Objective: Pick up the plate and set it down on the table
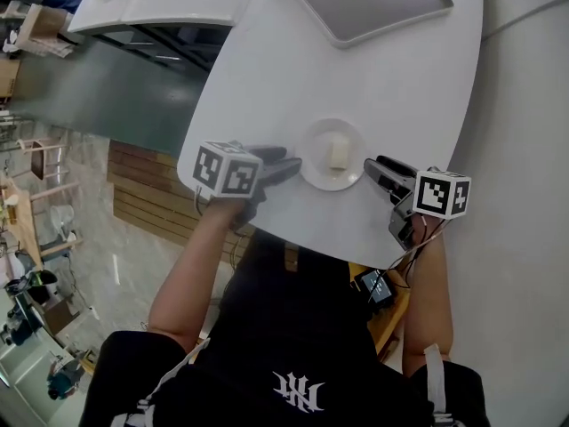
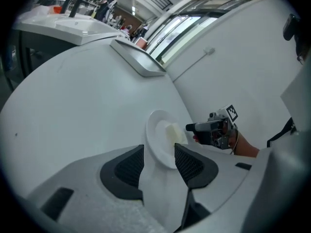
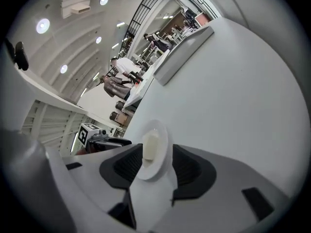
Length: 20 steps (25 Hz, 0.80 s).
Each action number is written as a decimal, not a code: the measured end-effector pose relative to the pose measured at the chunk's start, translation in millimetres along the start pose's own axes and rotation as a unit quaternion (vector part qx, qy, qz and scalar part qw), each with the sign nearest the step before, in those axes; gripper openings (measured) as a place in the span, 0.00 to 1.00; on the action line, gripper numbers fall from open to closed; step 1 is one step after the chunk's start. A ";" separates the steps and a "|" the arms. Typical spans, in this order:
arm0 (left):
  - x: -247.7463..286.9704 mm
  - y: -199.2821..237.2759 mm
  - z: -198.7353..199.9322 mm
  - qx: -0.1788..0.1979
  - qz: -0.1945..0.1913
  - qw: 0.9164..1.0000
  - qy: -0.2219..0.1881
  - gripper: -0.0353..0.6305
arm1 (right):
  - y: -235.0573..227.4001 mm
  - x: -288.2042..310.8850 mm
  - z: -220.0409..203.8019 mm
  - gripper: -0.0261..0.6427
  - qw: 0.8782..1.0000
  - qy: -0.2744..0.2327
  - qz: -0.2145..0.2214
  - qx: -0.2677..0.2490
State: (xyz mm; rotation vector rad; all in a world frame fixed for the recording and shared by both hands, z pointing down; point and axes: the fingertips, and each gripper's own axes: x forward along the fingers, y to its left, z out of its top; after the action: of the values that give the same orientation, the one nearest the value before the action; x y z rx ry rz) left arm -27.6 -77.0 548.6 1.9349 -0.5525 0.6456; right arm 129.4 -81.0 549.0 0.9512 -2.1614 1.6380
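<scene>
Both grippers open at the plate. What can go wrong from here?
The pale block seems loose on the plate; a tilted lift could slide it off.
Left gripper and right gripper flank the rim with jaws open; uneven closing could shove the plate.
The plate sits close to the table's near edge; a shove that way might drop it.

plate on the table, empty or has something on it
Not empty: a pale block sits near the middle of the plate, visible in all three views.
</scene>
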 end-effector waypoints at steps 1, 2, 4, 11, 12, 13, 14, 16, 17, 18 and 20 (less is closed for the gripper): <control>2.3 0.8 -0.3 -0.003 0.000 1.000 0.005 0.32 | -0.7 2.9 0.4 0.30 1.000 0.007 0.001 0.001; 4.8 1.8 -0.1 -0.005 0.000 1.000 0.010 0.32 | -1.7 5.5 1.2 0.30 1.000 0.013 0.002 0.003; 10.4 4.9 0.3 -0.006 0.003 1.000 0.022 0.32 | -4.6 11.0 2.9 0.30 1.000 0.022 0.007 0.009; 21.9 1.8 0.9 -0.012 -0.003 0.999 0.039 0.32 | -3.8 26.0 -2.6 0.26 0.998 0.051 0.026 0.027; 22.9 1.3 0.1 -0.015 -0.006 0.999 0.040 0.32 | -2.4 27.9 -4.2 0.26 0.998 0.053 0.029 0.030; 23.9 0.8 -0.6 -0.017 -0.008 0.999 0.040 0.32 | -1.7 29.0 -5.4 0.25 0.998 0.053 0.031 0.034; 24.6 0.7 -0.8 -0.018 -0.010 0.999 0.039 0.32 | -1.7 29.7 -5.7 0.25 0.997 0.053 0.032 0.038; 25.5 1.6 -0.3 -0.020 -0.013 0.999 0.037 0.32 | -2.7 31.2 -5.3 0.25 0.997 0.052 0.038 0.048; 25.7 2.2 -0.4 -0.020 -0.014 0.999 0.038 0.32 | -3.0 31.9 -5.5 0.25 0.996 0.052 0.041 0.054; 25.6 2.3 -1.2 -0.021 -0.015 0.999 0.041 0.32 | -3.1 31.8 -6.2 0.25 0.996 0.052 0.042 0.058; 21.2 -2.2 -2.9 -0.022 -0.014 0.999 0.047 0.30 | -0.7 26.2 -8.1 0.21 0.996 0.051 0.037 0.064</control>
State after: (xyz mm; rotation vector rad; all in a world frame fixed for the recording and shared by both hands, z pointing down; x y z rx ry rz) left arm -10.8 -75.7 562.0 1.8574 -0.4759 0.6963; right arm 108.8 -82.5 567.0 0.8102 -2.0678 1.8363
